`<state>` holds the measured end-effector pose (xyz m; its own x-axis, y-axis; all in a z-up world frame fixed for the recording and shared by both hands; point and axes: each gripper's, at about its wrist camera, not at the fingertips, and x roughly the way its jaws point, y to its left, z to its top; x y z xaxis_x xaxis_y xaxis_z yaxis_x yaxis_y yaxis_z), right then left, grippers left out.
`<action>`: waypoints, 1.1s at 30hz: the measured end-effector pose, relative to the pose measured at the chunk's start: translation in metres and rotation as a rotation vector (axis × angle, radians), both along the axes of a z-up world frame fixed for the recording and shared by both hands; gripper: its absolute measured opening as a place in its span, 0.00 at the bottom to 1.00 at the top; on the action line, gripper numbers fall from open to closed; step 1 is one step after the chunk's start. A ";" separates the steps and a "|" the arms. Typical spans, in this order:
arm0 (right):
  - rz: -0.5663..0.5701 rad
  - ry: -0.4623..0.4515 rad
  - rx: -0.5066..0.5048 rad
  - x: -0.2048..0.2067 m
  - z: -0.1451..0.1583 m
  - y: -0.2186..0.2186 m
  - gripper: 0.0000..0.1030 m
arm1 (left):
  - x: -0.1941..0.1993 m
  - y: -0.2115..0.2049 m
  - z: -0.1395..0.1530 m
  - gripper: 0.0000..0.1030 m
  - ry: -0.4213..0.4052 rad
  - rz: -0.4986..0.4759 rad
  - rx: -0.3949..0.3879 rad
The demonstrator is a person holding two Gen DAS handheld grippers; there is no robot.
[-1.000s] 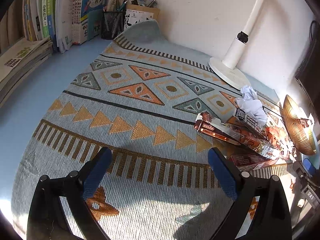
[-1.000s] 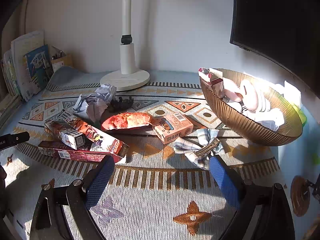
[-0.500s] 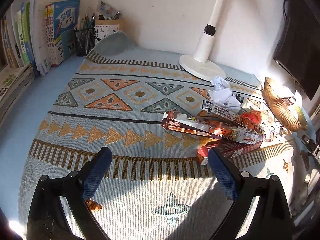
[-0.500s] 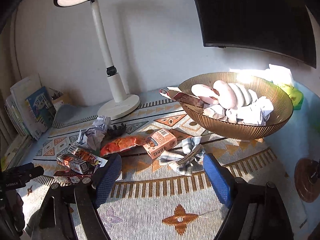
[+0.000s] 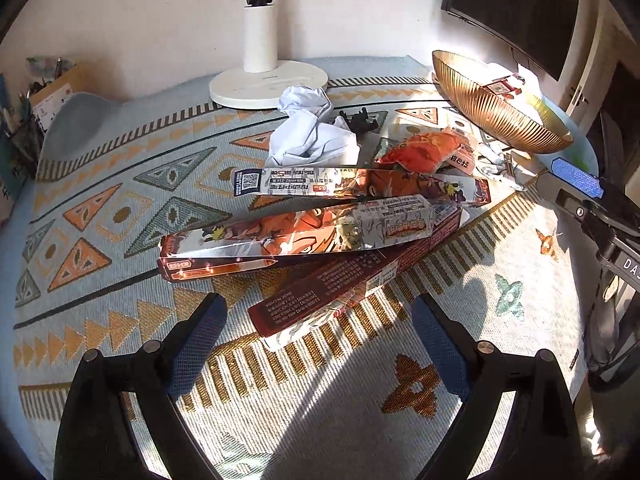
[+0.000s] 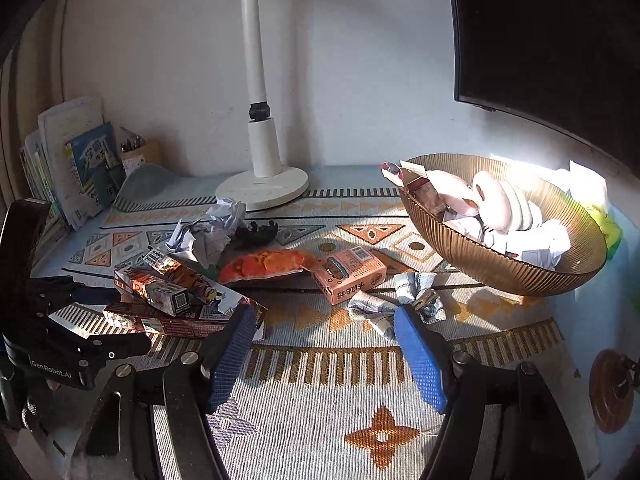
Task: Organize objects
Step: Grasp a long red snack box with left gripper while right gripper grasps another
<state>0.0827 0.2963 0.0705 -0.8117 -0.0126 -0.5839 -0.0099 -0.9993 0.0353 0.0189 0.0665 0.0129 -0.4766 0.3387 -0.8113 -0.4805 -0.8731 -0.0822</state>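
Swinging in from the bare mat, the left gripper (image 5: 318,332) is now hovering wide open over the stacked long boxes (image 5: 304,232). Right gripper (image 6: 324,354) is hanging open too, empty, near the checked cloth (image 6: 404,300) beside the gold bowl (image 6: 500,268).

You have a white desk lamp (image 6: 262,160) standing at the back of the patterned mat (image 6: 320,392), against the wall. Left of the lamp, books (image 6: 86,168) stand upright, with a pen holder (image 6: 138,152) just beside them. Right of the lamp and higher, a dark monitor (image 6: 552,36) hangs. Far right of the lamp, a round brown disc (image 6: 610,390) sits near the edge of view.
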 end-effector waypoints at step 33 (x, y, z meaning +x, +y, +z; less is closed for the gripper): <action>0.409 -0.304 -0.151 -0.062 -0.012 -0.064 0.21 | 0.090 -0.044 0.006 0.18 -0.162 -0.080 0.012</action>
